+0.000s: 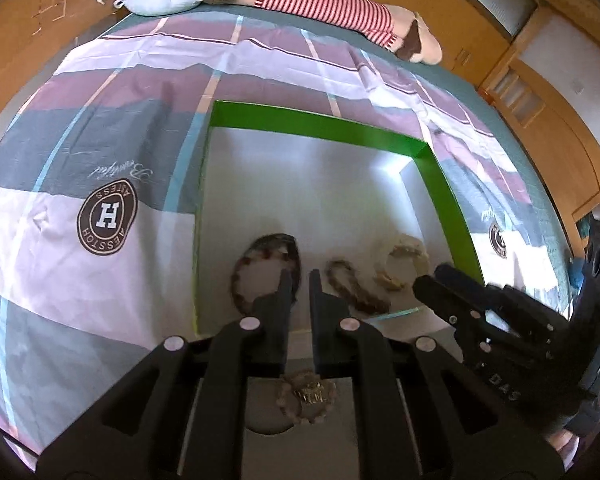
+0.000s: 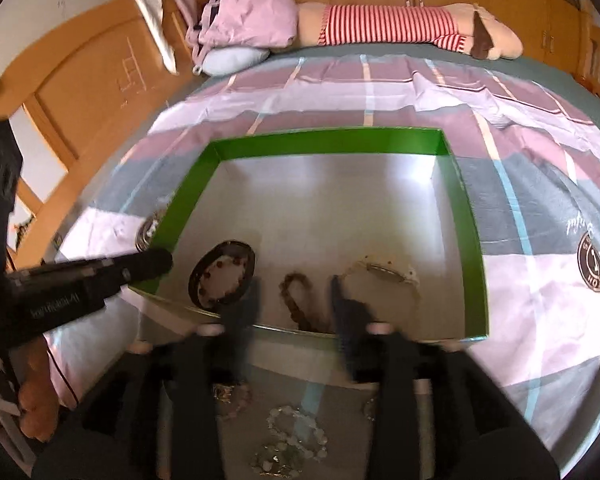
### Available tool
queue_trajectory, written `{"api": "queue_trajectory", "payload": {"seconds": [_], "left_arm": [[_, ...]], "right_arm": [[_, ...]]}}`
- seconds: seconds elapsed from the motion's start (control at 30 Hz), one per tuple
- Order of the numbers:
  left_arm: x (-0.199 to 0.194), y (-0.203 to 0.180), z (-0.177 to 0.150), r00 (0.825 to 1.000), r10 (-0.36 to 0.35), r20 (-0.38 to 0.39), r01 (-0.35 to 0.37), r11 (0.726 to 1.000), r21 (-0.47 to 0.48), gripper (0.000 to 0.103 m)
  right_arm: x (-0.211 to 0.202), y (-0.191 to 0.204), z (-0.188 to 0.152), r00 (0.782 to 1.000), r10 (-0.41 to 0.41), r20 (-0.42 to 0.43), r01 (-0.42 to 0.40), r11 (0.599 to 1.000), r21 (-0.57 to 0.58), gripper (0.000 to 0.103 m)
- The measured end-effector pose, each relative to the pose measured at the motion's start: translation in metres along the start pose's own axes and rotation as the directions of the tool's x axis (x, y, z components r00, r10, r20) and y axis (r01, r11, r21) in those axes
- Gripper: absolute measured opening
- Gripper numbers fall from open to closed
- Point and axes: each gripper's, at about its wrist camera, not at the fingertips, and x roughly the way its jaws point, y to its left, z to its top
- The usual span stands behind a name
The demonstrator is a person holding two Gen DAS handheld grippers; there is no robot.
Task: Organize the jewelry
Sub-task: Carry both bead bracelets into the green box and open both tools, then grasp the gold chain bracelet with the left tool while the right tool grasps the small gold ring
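Lying in the green-walled box [image 2: 470, 240] on the bedspread [image 1: 112, 152] are three bracelets: a dark one [image 2: 222, 278] at left, a brown beaded one [image 2: 296, 300] in the middle, a pale one [image 2: 384, 276] at right. Outside the near wall sits more jewelry [image 2: 290, 444]. The left gripper [image 1: 301, 280] hovers with fingers nearly together, holding nothing; the right gripper [image 2: 294, 292] is spread wide above the brown bracelet.
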Motion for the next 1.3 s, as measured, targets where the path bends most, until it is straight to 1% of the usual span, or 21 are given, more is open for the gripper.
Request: {"api": "queue_trajectory", "payload": {"seconds": [0.1,0.13,0.17,0.2,0.27,0.3,0.33,0.37,0.43,0.47,0.6,0.67,0.73,0.8,0.87,0.93,1.07,1.17,1.2,1.23,1.3], "left_arm": [[-0.004,-0.009,-0.006,1.000,-0.002,-0.018,0.003,0.999,0.040,0.007],[-0.007,-0.012,-0.010,1.000,-0.004,-0.031,0.005,0.998,0.057,0.007],[-0.009,-0.015,-0.016,0.999,-0.007,-0.052,0.011,0.997,0.080,0.007],[-0.011,-0.018,-0.021,0.997,-0.005,-0.078,0.013,0.995,0.103,0.007],[-0.006,-0.022,-0.035,0.990,0.021,-0.141,-0.001,0.989,0.145,0.007],[-0.002,-0.022,-0.040,0.985,0.037,-0.167,-0.010,0.987,0.160,0.007],[0.005,-0.022,-0.045,0.980,0.058,-0.192,-0.025,0.985,0.171,0.007],[0.013,-0.022,-0.049,0.972,0.086,-0.220,-0.046,0.982,0.182,0.007],[0.023,-0.021,-0.055,0.959,0.115,-0.258,-0.067,0.980,0.186,0.007],[0.028,-0.021,-0.058,0.952,0.125,-0.281,-0.073,0.979,0.189,0.007],[0.041,-0.019,-0.065,0.932,0.143,-0.332,-0.082,0.978,0.190,0.007],[0.043,-0.019,-0.064,0.931,0.129,-0.342,-0.069,0.981,0.181,0.009],[0.044,-0.022,-0.065,0.936,0.107,-0.335,-0.050,0.983,0.175,0.018],[0.048,-0.026,-0.065,0.939,0.098,-0.328,-0.043,0.984,0.171,0.027],[0.053,-0.030,-0.065,0.939,0.107,-0.326,-0.049,0.983,0.179,0.028],[0.058,-0.033,-0.067,0.937,0.115,-0.330,-0.055,0.981,0.186,0.033],[0.069,-0.037,-0.070,0.931,0.112,-0.348,-0.049,0.981,0.186,0.033],[0.072,-0.039,-0.069,0.934,0.131,-0.332,-0.068,0.979,0.194,0.033],[0.073,-0.040,-0.069,0.935,0.133,-0.330,-0.070,0.978,0.195,0.031],[0.074,-0.041,-0.068,0.936,0.135,-0.326,-0.074,0.978,0.195,0.018],[0.073,-0.039,-0.066,0.938,0.114,-0.328,-0.060,0.984,0.170,0.018]], "right_arm": [[-0.016,-0.002,-0.004,0.999,0.051,0.003,-0.051,0.999,-0.010,0.047],[-0.021,-0.002,-0.008,0.997,0.072,-0.012,-0.072,0.997,-0.025,0.047],[-0.024,0.000,-0.014,0.995,0.088,-0.054,-0.091,0.994,-0.053,0.047],[-0.024,0.002,-0.020,0.992,0.083,-0.092,-0.090,0.993,-0.080,0.047],[-0.019,0.002,-0.038,0.985,0.020,-0.169,-0.042,0.991,-0.128,0.047],[-0.014,-0.001,-0.044,0.980,-0.001,-0.197,-0.024,0.992,-0.125,0.045],[-0.007,-0.005,-0.051,0.972,-0.021,-0.232,-0.006,0.994,-0.113,0.038],[0.003,-0.009,-0.056,0.959,-0.040,-0.280,0.011,0.995,-0.103,0.035],[0.015,-0.009,-0.062,0.944,-0.065,-0.323,0.030,0.993,-0.114,0.033],[0.016,-0.007,-0.063,0.942,-0.061,-0.329,0.023,0.992,-0.121,0.033],[0.024,0.005,-0.068,0.933,-0.051,-0.355,-0.008,0.987,-0.163,0.033],[0.027,0.009,-0.070,0.928,-0.060,-0.368,-0.005,0.985,-0.175,0.033],[0.030,0.007,-0.069,0.924,-0.079,-0.373,0.013,0.984,-0.177,0.033],[0.027,-0.002,-0.065,0.927,-0.081,-0.365,0.029,0.989,-0.147,0.034],[0.022,-0.016,-0.059,0.934,-0.088,-0.347,0.056,0.993,-0.101,0.034],[0.019,-0.027,-0.055,0.934,-0.105,-0.342,0.086,0.994,-0.071,0.034],[0.021,-0.042,-0.055,0.925,-0.153,-0.348,0.151,0.988,-0.032,0.034],[0.027,-0.039,-0.059,0.916,-0.163,-0.367,0.162,0.986,-0.034,0.034],[0.028,-0.038,-0.061,0.915,-0.164,-0.369,0.162,0.986,-0.038,0.034],[0.029,-0.037,-0.062,0.915,-0.165,-0.368,0.163,0.986,-0.038,0.034],[0.025,-0.040,-0.062,0.923,-0.161,-0.350,0.165,0.986,-0.021,0.034]]}}
